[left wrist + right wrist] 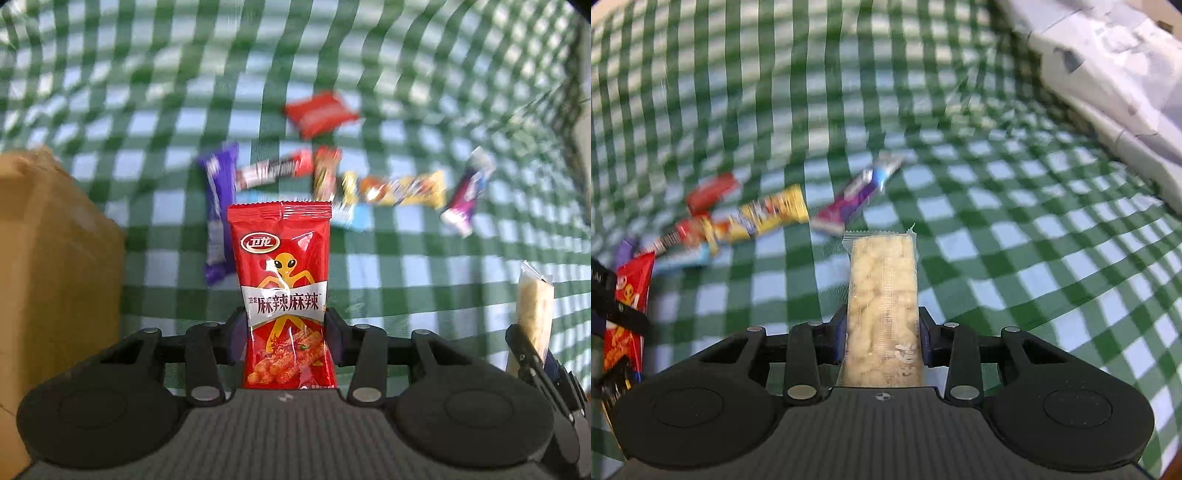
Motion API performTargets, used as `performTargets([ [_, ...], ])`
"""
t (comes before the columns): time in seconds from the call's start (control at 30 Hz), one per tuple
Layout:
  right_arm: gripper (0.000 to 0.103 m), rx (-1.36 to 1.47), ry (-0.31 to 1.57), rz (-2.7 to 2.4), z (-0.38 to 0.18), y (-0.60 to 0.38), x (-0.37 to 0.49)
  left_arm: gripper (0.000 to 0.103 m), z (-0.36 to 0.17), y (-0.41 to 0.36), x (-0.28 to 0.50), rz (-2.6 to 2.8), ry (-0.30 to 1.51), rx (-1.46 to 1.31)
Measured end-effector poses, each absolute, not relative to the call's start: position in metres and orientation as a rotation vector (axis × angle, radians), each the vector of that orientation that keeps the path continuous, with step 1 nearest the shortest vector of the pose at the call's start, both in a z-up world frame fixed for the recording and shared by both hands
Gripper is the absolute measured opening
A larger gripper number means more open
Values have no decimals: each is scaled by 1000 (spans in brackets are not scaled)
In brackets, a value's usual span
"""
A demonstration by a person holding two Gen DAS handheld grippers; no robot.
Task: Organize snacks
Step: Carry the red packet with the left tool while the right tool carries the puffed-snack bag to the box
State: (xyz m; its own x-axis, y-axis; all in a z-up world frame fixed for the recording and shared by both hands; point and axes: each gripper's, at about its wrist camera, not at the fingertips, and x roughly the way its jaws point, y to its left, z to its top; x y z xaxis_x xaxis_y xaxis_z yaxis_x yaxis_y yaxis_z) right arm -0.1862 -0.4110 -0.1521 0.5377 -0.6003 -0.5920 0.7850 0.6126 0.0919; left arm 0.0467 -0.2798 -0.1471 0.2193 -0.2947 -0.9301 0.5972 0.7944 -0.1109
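My left gripper (286, 334) is shut on a red spicy-snack packet (284, 266) with a yellow alien figure; the packet stands upright between the pads, above the table. My right gripper (882, 341) is shut on a clear-wrapped pale rice-crisp bar (882, 291) that sticks forward from the pads. That bar (535, 314) and the right gripper show at the right edge of the left wrist view. The red packet (629, 295) shows at the left edge of the right wrist view. Several more snacks lie in a blurred cluster on the green checked tablecloth (424, 277).
A cardboard box (55, 258) stands at the left in the left wrist view. Loose on the cloth: a red packet (319, 114), a purple bar (218, 206), a yellow bar (764, 216), a purple-blue bar (857, 195). White crumpled material (1108, 74) lies at the far right.
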Motion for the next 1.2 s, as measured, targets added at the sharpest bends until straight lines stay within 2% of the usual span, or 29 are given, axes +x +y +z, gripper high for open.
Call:
performTargets([
  [0.2, 38, 320, 363, -825, -85, -371, -211, 48, -50, -230, 25, -691, 953, 217],
  [0.43, 38, 340, 330, -649, -33, -272, -238, 48, 26, -113, -19, -736, 853, 202],
  [0.8, 38, 317, 471, -318, -28, -68, -245, 48, 24, 92, -88, -601, 902, 200],
  [0.97, 38, 218, 507, -247, -20, -12, -241, 48, 20, 139, -118, -576, 871, 181],
  [1.2, 38, 128, 490, -263, 0, 29, -254, 48, 26, 164, -132, -613, 850, 125],
])
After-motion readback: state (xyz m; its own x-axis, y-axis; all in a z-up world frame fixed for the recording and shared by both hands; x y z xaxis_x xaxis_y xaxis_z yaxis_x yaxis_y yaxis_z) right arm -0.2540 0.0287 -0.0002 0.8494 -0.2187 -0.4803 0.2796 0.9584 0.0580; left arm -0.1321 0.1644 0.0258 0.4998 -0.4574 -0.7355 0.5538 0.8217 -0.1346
